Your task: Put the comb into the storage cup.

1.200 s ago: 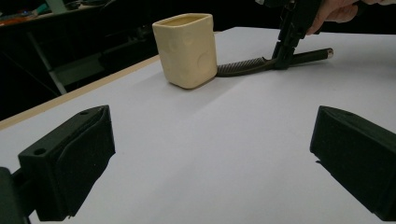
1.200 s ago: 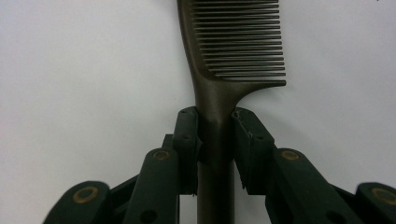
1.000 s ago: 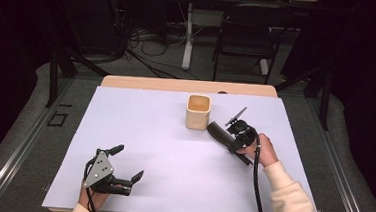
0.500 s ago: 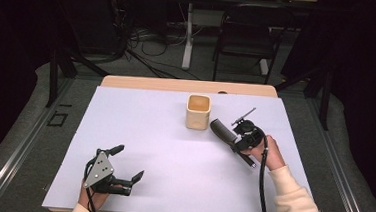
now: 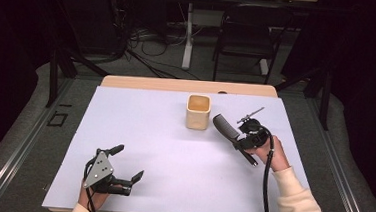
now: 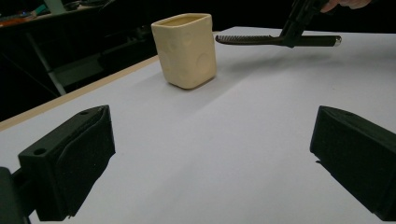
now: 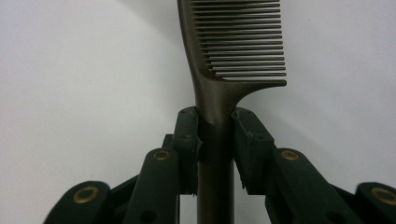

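L claw (image 5: 127,163) nearest, low on the near-left part of the bench (image 5: 139,132), hand (image 5: 91,199) under it. Jaws spread wide, nothing between them; in the left gripper view just bare white surface between the two black pads. Released, idle, well apart from everything else.

R claw (image 5: 237,141) at mid-right of bench, hand (image 5: 268,152) behind it, cable trailing back toward the sleeve. Clenched on the comb (image 7: 219,93): in the right gripper view both pads press the handle just below where the teeth start, handle running down between the jaws. Comb (image 5: 226,128) held roughly level and off the surface, I think, since the left gripper view shows a shadow under it; teeth end points toward the cup.

Cup (image 5: 198,111), cream, squarish, upright, open top, looks empty from above, near center-back of bench. Comb tip is near its right side, not touching.

Step in hand, my guess: comb picked up, carry phase toward cup; not yet over the rim.

Next move needs: lift comb higher than the rim, tip it from level toward upright, one end down, center over the opening, lower, then let go. Watch: long comb could catch the rim and tip the light cup; L claw is free to steady it if needed.

Far: floor, chair, cables, dark.
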`<state>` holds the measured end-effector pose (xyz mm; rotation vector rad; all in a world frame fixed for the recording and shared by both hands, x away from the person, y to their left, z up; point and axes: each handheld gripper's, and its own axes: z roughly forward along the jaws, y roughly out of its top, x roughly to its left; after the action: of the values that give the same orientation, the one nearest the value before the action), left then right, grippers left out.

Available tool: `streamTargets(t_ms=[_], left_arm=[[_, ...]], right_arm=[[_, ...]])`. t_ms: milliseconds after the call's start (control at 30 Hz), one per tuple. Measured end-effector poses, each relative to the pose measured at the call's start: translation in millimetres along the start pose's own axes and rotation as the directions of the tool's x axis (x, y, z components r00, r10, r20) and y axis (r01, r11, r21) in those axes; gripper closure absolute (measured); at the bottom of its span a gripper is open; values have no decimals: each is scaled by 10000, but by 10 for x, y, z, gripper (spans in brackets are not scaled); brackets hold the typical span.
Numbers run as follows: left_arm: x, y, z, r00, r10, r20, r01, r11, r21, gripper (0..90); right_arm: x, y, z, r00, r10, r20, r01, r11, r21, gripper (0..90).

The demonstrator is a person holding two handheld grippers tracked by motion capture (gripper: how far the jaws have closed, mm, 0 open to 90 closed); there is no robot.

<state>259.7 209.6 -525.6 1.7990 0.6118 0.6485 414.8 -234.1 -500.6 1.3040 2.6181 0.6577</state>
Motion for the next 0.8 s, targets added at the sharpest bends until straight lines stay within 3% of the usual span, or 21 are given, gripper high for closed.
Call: streamTargets(t_ms=[433, 467, 800], left_arm=[[-2, 0, -3, 10000, 12, -3, -12, 10000, -2, 0], [1, -1, -2, 10000, -21, -6, 21, 10000, -26, 0], [1, 0, -2, 10000, 5, -25, -5, 10000, -35, 0]], right_arm=[[4, -10, -88, 10000, -33, -17, 32, 9976, -693, 723], [16, -12, -89, 9999, 94, -81, -101, 9956, -930, 723], [28, -9, -122, 10000, 32, -2, -32, 9887, -1502, 723]])
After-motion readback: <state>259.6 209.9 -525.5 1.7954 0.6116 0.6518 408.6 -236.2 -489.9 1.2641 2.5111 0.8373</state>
